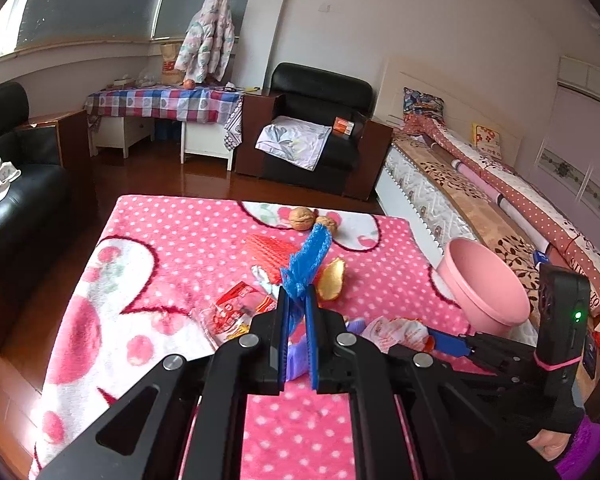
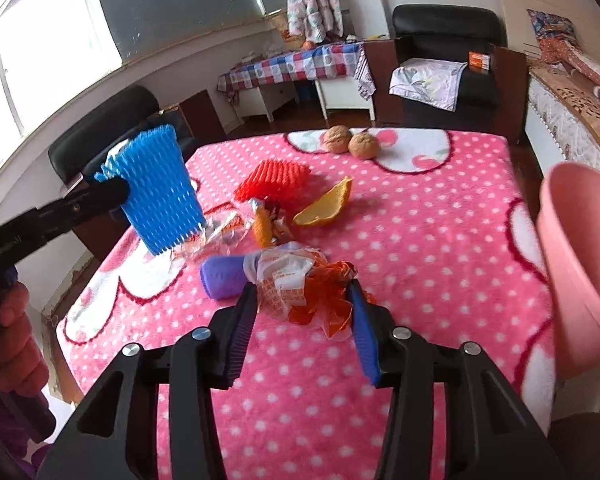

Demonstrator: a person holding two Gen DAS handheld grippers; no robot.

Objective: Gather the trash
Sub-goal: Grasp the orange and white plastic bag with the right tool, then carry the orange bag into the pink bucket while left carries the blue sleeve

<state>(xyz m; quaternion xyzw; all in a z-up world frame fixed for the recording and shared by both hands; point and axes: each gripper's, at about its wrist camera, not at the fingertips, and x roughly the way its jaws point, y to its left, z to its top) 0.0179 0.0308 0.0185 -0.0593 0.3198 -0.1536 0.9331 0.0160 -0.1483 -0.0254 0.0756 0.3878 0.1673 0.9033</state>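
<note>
My left gripper [image 1: 296, 300] is shut on the lower end of a blue foam net [image 1: 310, 258], held up above the pink dotted blanket [image 1: 188, 240]. From the right wrist view the same blue net [image 2: 160, 188] hangs at the left. My right gripper [image 2: 302, 292] stands half open low over the blanket. A crumpled white and orange wrapper [image 2: 296, 292] lies between its pads, its edges at both of them. A purple foam roll [image 2: 224, 280] lies just left of it. A red foam net [image 2: 274, 180], a yellow peel [image 2: 326, 204] and clear wrappers [image 2: 220, 228] lie further back.
A pink bin [image 2: 576, 264] stands off the table's right edge, close to my right gripper. Two walnuts [image 2: 350, 142] sit near the far edge. A person's hand [image 2: 12, 340] holds the left gripper's handle. Beyond are a black armchair [image 1: 320, 120], a bed [image 1: 480, 184] and a sofa [image 1: 16, 184].
</note>
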